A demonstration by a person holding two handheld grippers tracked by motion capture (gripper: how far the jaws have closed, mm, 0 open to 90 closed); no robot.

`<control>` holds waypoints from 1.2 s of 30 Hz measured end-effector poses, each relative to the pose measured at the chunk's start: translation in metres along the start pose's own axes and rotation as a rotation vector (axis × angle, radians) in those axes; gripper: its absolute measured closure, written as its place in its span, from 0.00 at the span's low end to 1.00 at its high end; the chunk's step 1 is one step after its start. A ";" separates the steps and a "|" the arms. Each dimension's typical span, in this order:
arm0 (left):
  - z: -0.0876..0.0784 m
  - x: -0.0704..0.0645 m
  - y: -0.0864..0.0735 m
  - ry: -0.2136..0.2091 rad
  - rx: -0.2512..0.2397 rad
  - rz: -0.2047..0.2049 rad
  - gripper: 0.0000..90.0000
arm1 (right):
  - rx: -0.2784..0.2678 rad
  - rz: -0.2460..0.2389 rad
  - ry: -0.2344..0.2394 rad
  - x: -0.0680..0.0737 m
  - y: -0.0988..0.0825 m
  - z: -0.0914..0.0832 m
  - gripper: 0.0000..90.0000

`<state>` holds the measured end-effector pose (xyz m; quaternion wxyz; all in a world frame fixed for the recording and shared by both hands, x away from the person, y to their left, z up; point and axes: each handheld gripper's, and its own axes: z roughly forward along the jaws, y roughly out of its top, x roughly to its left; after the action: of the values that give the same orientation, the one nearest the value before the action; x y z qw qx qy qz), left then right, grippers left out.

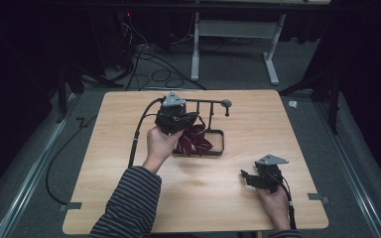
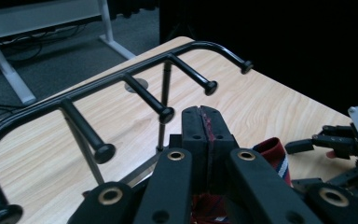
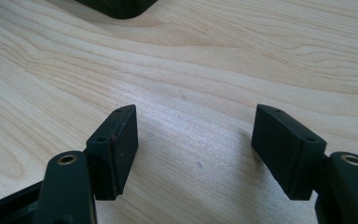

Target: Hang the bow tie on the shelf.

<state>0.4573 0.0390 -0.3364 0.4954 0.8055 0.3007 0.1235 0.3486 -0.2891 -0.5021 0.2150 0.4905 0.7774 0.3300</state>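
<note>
The high view is showing the wooden table (image 1: 198, 198), a black rack (image 1: 206, 106) with pegs standing near its far edge, and dark red striped fabric (image 1: 194, 140) lying inside the rack's base frame. The left gripper view is revealing what the high view is hiding: the left gripper (image 2: 206, 122) is pinching a thin edge of that fabric (image 2: 272, 154) between closed jaws, just beside the pegs. The right gripper (image 3: 195, 140) is hovering over bare tabletop, jaws spread wide, holding nothing.
</note>
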 end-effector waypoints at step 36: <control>0.020 0.021 0.007 0.084 0.002 -0.045 0.99 | 0.001 0.002 0.001 0.000 0.000 0.000 0.36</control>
<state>0.4869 0.0350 -0.3416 0.4842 0.7932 0.3395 0.1455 0.3484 -0.2889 -0.5021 0.2140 0.4915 0.7770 0.3300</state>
